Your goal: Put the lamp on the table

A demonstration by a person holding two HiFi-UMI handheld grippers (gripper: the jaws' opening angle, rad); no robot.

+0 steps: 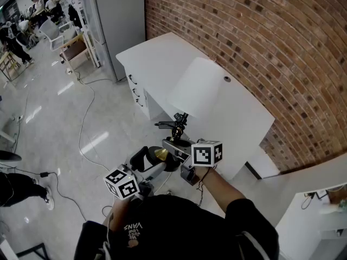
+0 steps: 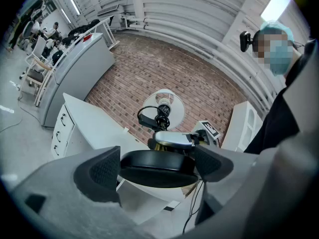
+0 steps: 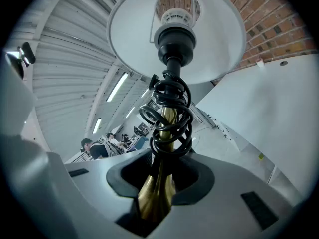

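I hold a lamp in the air, tilted toward the white table [image 1: 246, 118]. Its white shade [image 1: 196, 86] hangs over the tabletop by the brick wall. My left gripper [image 1: 145, 164] is shut on the round black lamp base [image 2: 149, 176], which spans the gap between both pads. My right gripper [image 1: 174, 145] is shut on the brass stem [image 3: 158, 193], just below the coiled black cord [image 3: 169, 113]. Looking up the stem, the right gripper view shows the socket and the inside of the shade [image 3: 134, 29]. The left gripper view shows the right gripper [image 2: 172, 139] above the base.
A brick wall [image 1: 271, 42] runs behind the table. The table's near end has drawers [image 1: 135, 91]. A grey cabinet [image 1: 116, 20] stands at its left, and another white cabinet [image 1: 320, 210] at the right. Cables [image 1: 81, 129] trail over the shiny floor. People sit far back left.
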